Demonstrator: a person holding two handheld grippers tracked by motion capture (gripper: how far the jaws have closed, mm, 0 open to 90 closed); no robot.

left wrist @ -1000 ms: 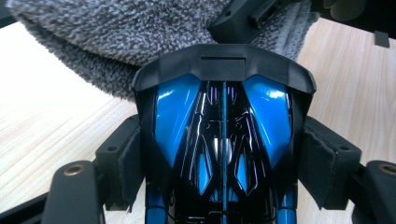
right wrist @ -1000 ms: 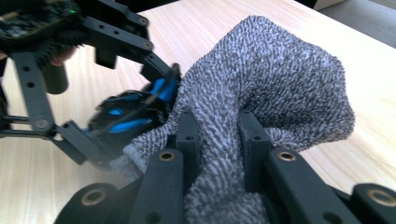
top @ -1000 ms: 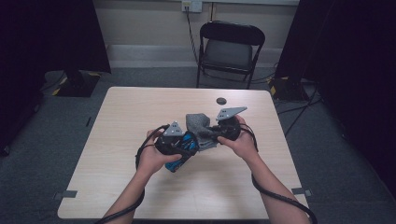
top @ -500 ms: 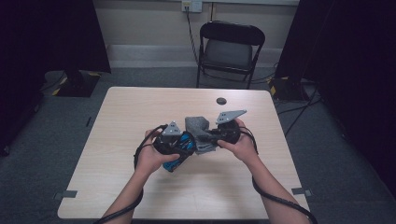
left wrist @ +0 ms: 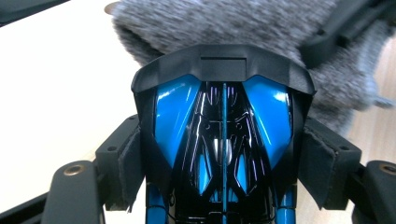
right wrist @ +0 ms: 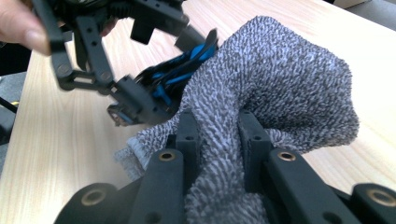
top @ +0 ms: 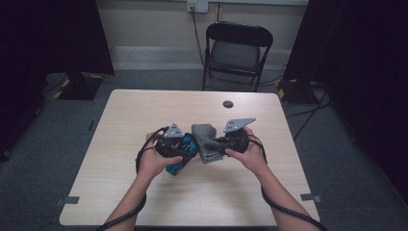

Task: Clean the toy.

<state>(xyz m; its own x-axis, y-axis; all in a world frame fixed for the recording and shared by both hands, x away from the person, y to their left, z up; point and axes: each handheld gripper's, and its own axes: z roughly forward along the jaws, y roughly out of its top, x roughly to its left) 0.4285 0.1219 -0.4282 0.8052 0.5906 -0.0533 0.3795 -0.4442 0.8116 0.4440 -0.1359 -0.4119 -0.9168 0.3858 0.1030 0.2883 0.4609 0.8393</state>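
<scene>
Now my left hand-held gripper [left wrist: 223, 154] squeezes the blue toy car [left wrist: 223, 135]; my right hand-held gripper [right wrist: 218, 140] pinches the grey cloth [right wrist: 280, 84].

Light wood table [top: 144, 110] is sitting on grey carpet floor [top: 57, 144]. Black folding chair [top: 235, 53] is standing just behind the table's far edge, against a beige wall [top: 144, 24] with a pale baseboard. Wall outlet [top: 197, 6] is feeding a cable down left of the chair. Dark curtains [top: 356, 72] are hanging either side of the table. Tape marks [top: 308, 197] are lying near its front corners.
</scene>
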